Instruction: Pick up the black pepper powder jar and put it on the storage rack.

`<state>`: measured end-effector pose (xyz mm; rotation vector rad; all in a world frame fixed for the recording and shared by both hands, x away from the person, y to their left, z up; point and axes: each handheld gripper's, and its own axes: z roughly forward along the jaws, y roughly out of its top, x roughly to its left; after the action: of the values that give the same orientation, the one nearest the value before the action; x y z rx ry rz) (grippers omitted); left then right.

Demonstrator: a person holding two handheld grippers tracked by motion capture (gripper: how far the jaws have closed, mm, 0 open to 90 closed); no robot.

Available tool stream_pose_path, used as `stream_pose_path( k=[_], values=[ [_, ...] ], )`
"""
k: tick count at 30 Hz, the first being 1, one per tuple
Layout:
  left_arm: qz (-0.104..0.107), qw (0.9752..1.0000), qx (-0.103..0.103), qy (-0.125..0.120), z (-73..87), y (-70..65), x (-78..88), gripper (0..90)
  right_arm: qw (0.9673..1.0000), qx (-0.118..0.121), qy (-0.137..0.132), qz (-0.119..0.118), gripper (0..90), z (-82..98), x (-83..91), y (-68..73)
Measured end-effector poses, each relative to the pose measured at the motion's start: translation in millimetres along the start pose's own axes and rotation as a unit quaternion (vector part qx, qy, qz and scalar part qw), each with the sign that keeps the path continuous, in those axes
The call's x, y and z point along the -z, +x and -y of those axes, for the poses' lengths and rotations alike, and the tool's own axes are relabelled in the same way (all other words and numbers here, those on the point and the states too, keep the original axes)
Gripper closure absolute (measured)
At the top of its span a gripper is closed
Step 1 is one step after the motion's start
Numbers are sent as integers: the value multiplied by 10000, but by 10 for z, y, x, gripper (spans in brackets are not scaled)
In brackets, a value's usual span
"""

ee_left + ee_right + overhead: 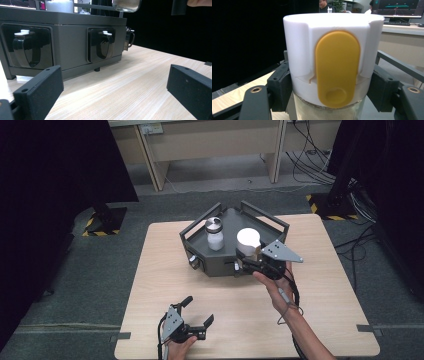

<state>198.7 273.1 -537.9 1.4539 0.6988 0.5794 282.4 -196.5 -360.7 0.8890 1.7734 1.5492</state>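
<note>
A glass jar [248, 240] with a white cap and a yellow flip tab [336, 67] is held just above the dark grey tray [216, 265]. My right gripper [248, 260] is shut on it, its black pads [280, 87] pressing both sides right under the cap. Pale powder fills the glass. The left gripper view has the jar's bottom [126, 5] hanging above the tray wall [70, 45]. A second jar [215, 234] with a silver lid and white contents stands inside the tray. My left gripper [198, 311] rests low near the table's front edge, open, nothing between its fingers [40, 92].
The tray has raised rail handles [270, 217] and glossy black latches [101, 46] on its front wall, plus a metal clasp [129, 38] at one corner. Bare wooden tabletop [325, 285] lies around the tray. Cables and desk legs [155, 160] lie on the floor beyond.
</note>
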Motion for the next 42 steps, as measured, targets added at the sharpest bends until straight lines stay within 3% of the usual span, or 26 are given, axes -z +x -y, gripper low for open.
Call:
stream_pose_path(
  k=[26, 42],
  values=[
    [11, 10000, 23, -21, 1, 9, 7, 1, 9987, 27, 191, 462, 304, -171, -505, -20],
    [20, 10000, -25, -8, 3, 5, 1, 1, 9969, 58, 299, 730, 304, -105, -839, -25]
  ],
)
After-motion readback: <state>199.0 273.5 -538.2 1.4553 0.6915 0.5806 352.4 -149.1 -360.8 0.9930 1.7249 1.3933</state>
